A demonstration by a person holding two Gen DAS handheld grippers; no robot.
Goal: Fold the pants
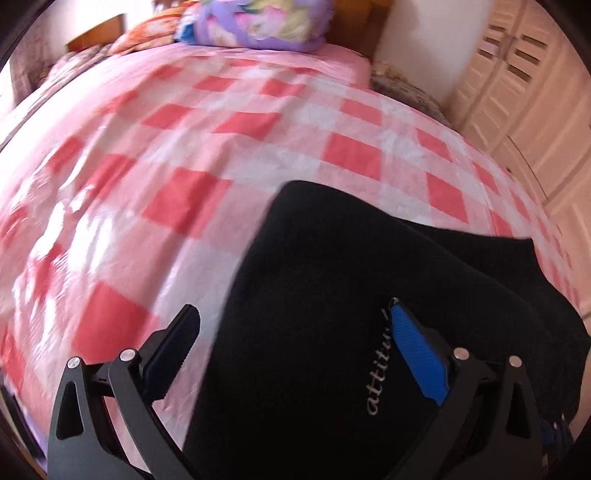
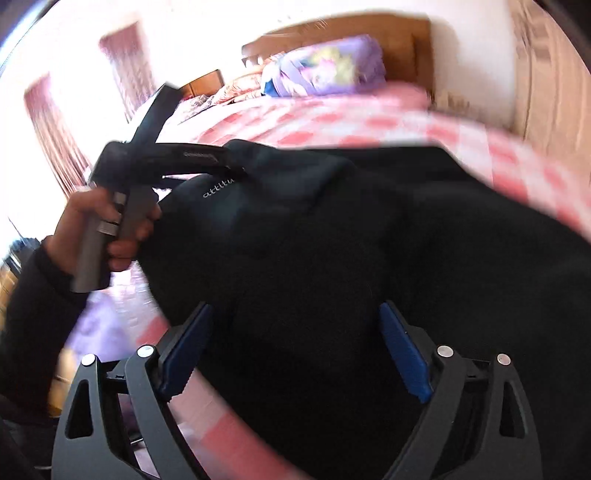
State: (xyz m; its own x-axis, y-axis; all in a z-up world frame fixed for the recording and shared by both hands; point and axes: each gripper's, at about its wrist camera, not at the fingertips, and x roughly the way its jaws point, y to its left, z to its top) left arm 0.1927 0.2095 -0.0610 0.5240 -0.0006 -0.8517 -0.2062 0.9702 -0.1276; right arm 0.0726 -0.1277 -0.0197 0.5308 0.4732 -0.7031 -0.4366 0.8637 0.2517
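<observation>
- Left gripper (image 1: pixel 295 339): jaws spread wide, nothing clamped; blue pad (image 1: pixel 417 354) over the black pants (image 1: pixel 332 295), the other finger over the bedspread, so straddling the cloth's left edge rather than gripping it.
- Right gripper (image 2: pixel 295 343): jaws also wide apart, blue pads either side of a dark bulk of pants; no pinch visible (cloth below or between the fingers, contact hard to judge through the blur).
- Pants: heaped at the near edge of the bed, layered over themselves, white "attitu…" lettering (image 1: pixel 380 373) facing up beside the left gripper's blue pad; likely partly folded, with edges not yet squared.
- Seen from the right wrist: a hand (image 2: pixel 110 225) wrapped around the left gripper's handle, dark sleeve behind, tool angled down toward the lettered part of the garment.
- Probably a moment between grasps: both tools hovering low over the pile to pick the next hold.
- Further out: pink-and-red checked bedspread (image 1: pixel 221 147) as the folding surface, floral pillow (image 1: pixel 258 22) at the wooden headboard (image 2: pixel 388 37), pale wardrobe doors (image 1: pixel 517 92) to the right.
</observation>
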